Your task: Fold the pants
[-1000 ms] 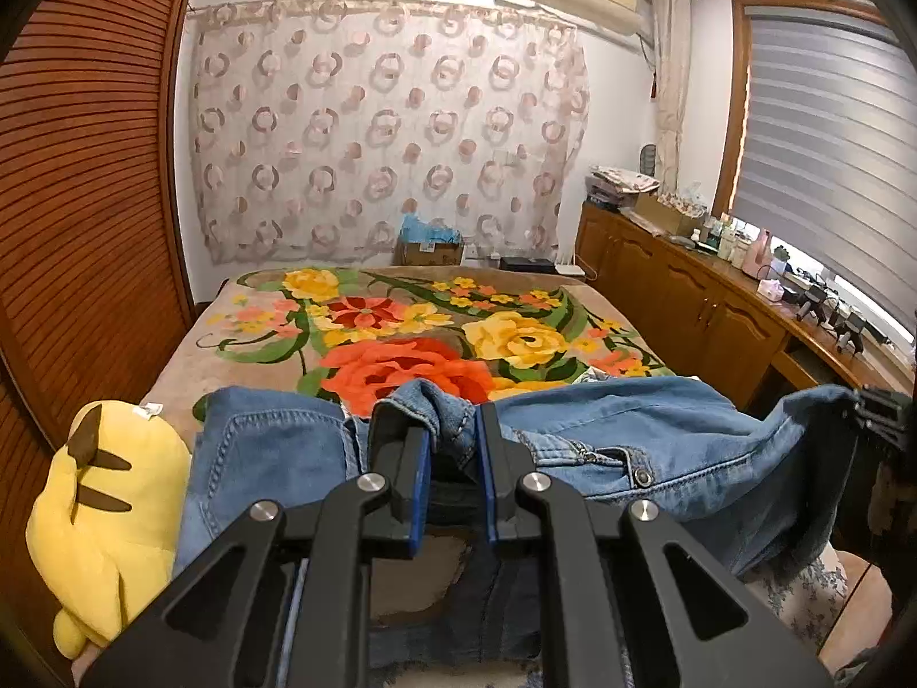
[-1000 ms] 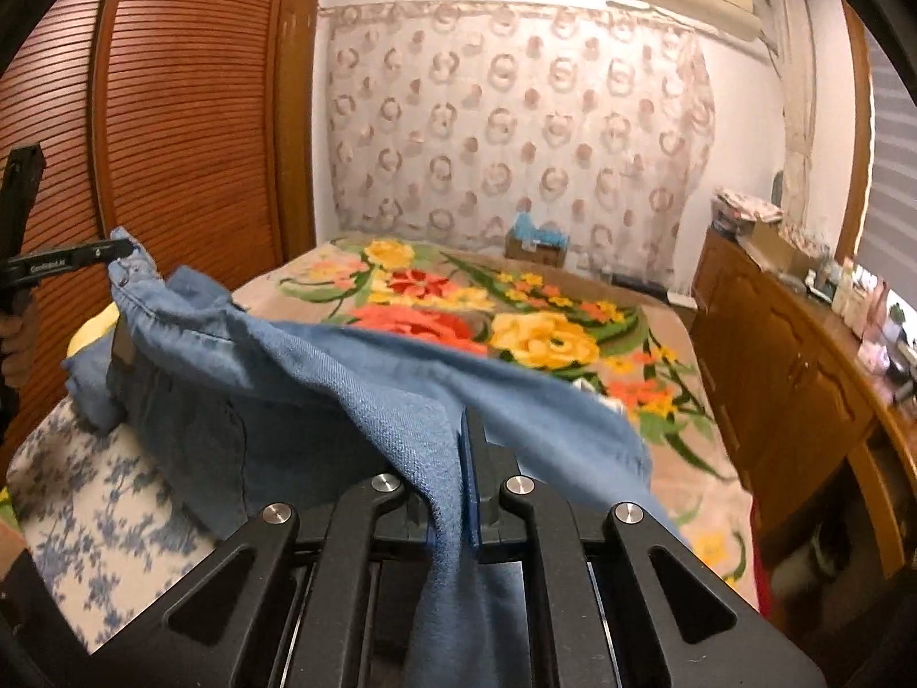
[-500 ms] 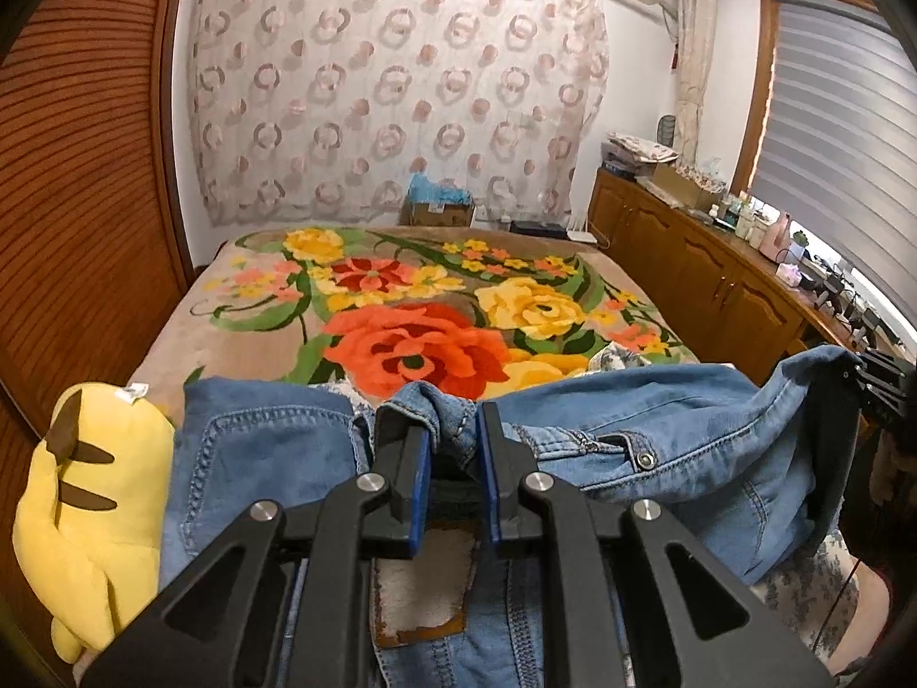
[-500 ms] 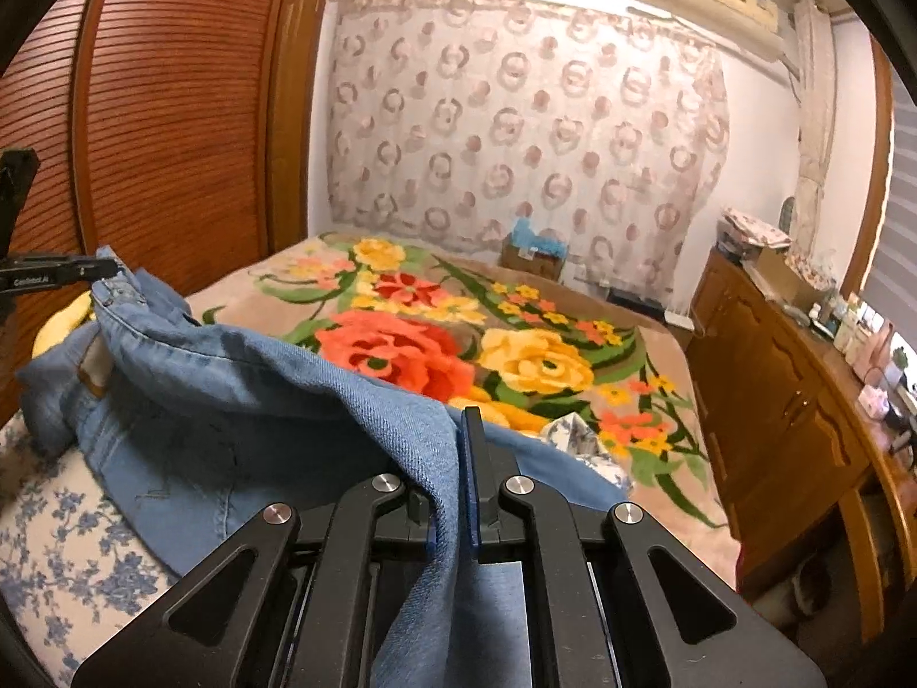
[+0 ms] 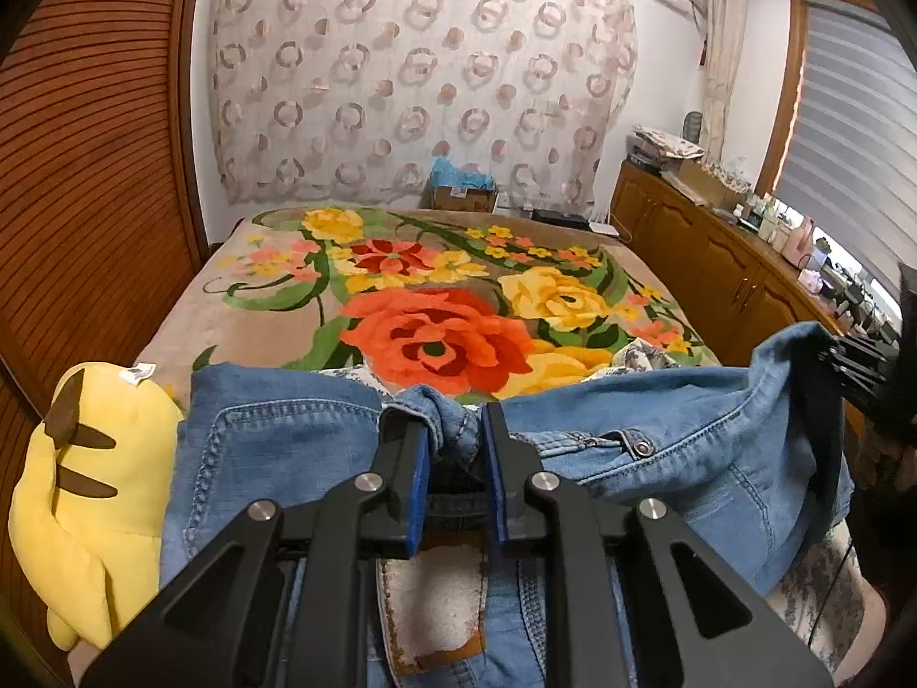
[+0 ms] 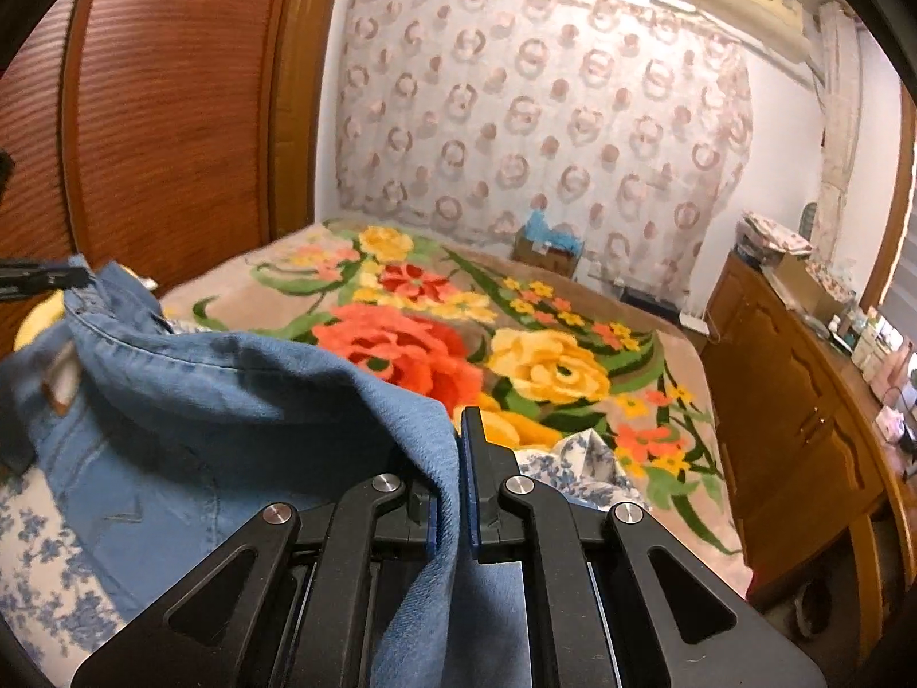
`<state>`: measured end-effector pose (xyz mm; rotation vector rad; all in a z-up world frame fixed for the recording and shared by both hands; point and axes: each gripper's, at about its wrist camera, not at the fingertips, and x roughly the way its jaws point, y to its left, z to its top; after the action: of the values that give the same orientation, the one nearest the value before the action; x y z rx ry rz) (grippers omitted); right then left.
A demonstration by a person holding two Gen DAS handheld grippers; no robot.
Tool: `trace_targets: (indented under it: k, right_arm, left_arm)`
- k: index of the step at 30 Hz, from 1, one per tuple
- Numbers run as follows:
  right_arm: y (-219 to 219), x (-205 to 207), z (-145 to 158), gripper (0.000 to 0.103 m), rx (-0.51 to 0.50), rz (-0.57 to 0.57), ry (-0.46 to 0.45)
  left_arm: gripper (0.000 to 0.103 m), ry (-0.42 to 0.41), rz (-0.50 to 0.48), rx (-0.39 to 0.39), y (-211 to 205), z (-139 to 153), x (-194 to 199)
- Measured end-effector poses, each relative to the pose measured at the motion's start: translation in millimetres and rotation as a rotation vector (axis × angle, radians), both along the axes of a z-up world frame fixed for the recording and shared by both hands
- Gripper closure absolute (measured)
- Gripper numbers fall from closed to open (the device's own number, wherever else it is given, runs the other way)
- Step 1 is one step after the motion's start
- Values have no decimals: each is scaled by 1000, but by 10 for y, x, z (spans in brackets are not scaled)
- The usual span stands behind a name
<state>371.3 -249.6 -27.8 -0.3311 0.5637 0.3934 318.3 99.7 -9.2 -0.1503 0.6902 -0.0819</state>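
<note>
Your left gripper (image 5: 454,436) pinches a bunched fold of the jeans (image 5: 676,447) at the waistband, blue pads pressed against the denim on both sides. Below the jaws the leather patch (image 5: 432,602) of the waistband shows, so the back of the waist faces this camera. A rivet button (image 5: 641,447) sits just right of the grip.

Your right gripper (image 6: 450,453) is clamped on another edge of the jeans (image 6: 189,401); denim runs between the pads and hangs down over the gripper body. The left finger is mostly covered by cloth, the right finger (image 6: 473,441) shows clear.

The jeans are held up between your two grippers at the near end of the bed, stretched sideways, lower part resting on a blue-flowered sheet (image 6: 34,550). In the left wrist view your right gripper (image 5: 859,367) appears at the far right edge holding the denim corner; in the right wrist view your left gripper (image 6: 40,278) shows at the far left edge, gripping the raised waistband.

Beyond lies the floral blanket (image 5: 435,338) covering the bed. A yellow plush (image 5: 86,493) sits left of the jeans, touching them. Wooden cabinets (image 6: 791,413) run along the right; a patterned curtain (image 5: 424,86) hangs behind.
</note>
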Motion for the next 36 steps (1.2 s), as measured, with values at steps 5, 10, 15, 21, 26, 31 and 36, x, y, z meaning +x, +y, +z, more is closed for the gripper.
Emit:
trace_targets:
  k: [5,10,15,21,26,31,36]
  right_arm:
    - [121,259,-200,99,-38,10,29]
    - [194,431,-397,99,-62,15,70]
    - [248,603,-593,99,-106,1,110]
    - [224,757,-683,99,-109,-10,157]
    - [112,710,-575,71,-54,-30,198]
    - [-228,397,-349,60,8,-58,186]
    - [-632,19,-274,60,46,-121,207]
  left_arm:
    - [85,20,7,1,39,-64,62]
    - [80,35,-9,13,16,-91,43]
    - [51,3,-7,76,-13,-75,-93]
    - [41,36,-50,52,-80,-129,-191]
    - [41,78,-90,35,-317,-275,-296]
    - [41,116,-151,33,-618,-418,-349]
    - [41,145,-202,23,-868,-541,-369]
